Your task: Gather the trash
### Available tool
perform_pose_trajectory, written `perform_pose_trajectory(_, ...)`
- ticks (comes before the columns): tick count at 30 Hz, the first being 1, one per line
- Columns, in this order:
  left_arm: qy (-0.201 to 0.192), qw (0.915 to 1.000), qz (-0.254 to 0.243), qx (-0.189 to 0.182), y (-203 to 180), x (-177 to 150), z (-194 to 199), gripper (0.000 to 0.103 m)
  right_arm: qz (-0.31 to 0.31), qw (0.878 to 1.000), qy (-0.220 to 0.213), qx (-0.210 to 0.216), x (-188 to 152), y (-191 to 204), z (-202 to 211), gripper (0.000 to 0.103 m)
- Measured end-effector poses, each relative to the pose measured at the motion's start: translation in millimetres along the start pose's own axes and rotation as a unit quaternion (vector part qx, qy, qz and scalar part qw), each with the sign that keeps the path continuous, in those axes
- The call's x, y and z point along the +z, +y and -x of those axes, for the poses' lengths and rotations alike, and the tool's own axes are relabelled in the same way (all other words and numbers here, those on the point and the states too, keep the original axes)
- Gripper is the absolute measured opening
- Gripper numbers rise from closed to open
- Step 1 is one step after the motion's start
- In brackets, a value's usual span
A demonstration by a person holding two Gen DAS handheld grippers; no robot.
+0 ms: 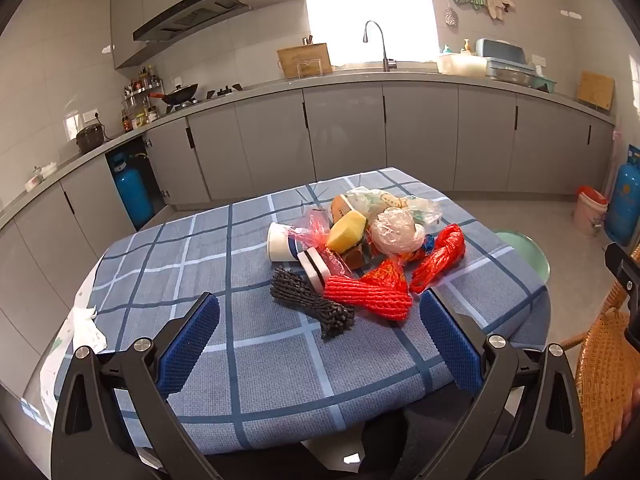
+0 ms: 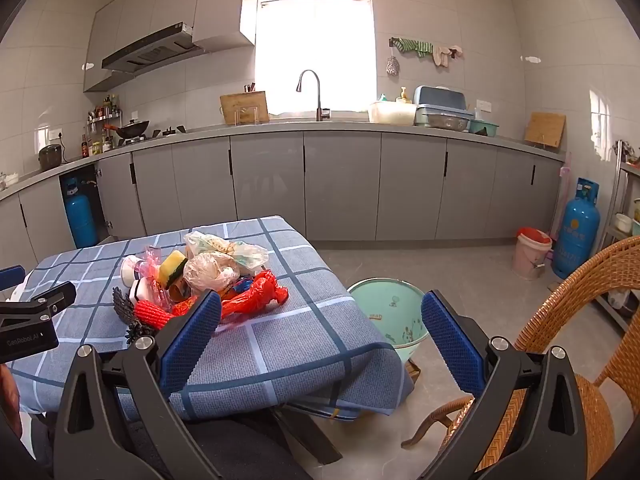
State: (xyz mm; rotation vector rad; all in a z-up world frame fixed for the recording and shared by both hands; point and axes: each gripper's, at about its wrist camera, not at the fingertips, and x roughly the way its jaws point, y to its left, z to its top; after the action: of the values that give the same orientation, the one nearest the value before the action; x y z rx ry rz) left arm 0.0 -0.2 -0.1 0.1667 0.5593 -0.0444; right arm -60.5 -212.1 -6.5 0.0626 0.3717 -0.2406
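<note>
Beside table (image 2: 280,344), green bin (image 2: 390,312), right view only

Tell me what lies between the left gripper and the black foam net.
Only bare checked tablecloth separates the open left gripper from the black foam net, seen in the left wrist view.

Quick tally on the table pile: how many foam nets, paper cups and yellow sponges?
Foam nets: 2 (black net, red net)
Paper cups: 1
Yellow sponges: 1
Total: 4
</note>
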Motion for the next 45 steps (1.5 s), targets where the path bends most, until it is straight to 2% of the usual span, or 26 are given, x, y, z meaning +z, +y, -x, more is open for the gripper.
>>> perform_pose_trajectory(45,-0.017,0.9998,0.001,-0.008,0.8,2.7,6.1,0.098,0.004,1.0,0.002,-0.001,-0.2,3.2,-1.0,0.098)
